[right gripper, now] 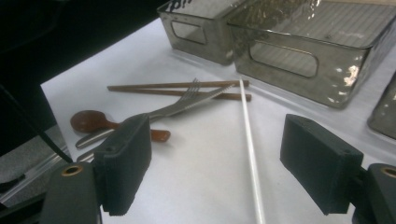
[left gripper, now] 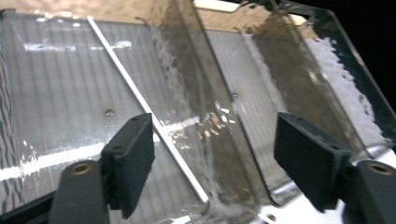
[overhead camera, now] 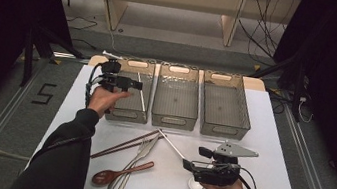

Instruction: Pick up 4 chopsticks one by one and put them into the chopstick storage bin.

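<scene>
My left gripper [overhead camera: 133, 84] hovers over the left clear bin [overhead camera: 118, 114], jaws open and empty [left gripper: 219, 163]. A white stick [overhead camera: 142, 93] lies slantwise on that bin's ribbed floor [left gripper: 140, 100], below the jaws and apart from them. My right gripper [overhead camera: 195, 159] is held low at the table's front right, open with nothing between the pads [right gripper: 217, 172]. A second white stick [overhead camera: 171, 145] lies on the table ahead of it [right gripper: 250, 144]. Beside it are brown chopsticks [overhead camera: 123, 146], a fork [right gripper: 187, 100] and a brown wooden spoon [overhead camera: 114, 175].
Three clear bins stand in a row at the back: the left one, a middle one [overhead camera: 173, 121] and a right one [overhead camera: 222, 130]. A small white round thing [overhead camera: 195, 185] sits under the right hand. The white table [overhead camera: 273, 155] ends close behind the bins.
</scene>
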Motion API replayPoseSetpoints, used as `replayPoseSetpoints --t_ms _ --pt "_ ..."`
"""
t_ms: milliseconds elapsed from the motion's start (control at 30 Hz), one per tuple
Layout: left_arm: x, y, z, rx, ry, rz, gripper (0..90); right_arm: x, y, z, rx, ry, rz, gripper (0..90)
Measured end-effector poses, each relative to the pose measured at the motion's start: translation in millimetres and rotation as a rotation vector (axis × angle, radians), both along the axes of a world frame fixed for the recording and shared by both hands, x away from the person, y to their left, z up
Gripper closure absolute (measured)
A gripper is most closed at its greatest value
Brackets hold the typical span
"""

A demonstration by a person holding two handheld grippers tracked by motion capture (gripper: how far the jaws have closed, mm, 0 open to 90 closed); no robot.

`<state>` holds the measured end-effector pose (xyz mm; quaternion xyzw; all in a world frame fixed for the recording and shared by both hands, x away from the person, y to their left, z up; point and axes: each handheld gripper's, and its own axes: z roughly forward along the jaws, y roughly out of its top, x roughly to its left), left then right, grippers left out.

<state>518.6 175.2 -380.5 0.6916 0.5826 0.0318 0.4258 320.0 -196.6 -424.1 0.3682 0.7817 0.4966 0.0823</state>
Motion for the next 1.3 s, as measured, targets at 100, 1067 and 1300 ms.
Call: replayPoseSetpoints --t_ms 100,1067,1300 --pt "-11.4 3.4 8.9 -0.019 -0.038 -0.02 25.4 2.1 -0.5 0.4 -0.03 0.014 -0.008 25.6" --pt "-127.9 16.6 -18.6 -0.172 -0.129 -0.133 21.6 23.4 14.9 -29.7 -0.359 0.199 -0.021 59.4" --pt "-135.3 11.5 -25.1 -0.168 -0.12 -0.138 21.4 25.2 15.8 -36.0 -0.379 0.224 -0.015 65.0"
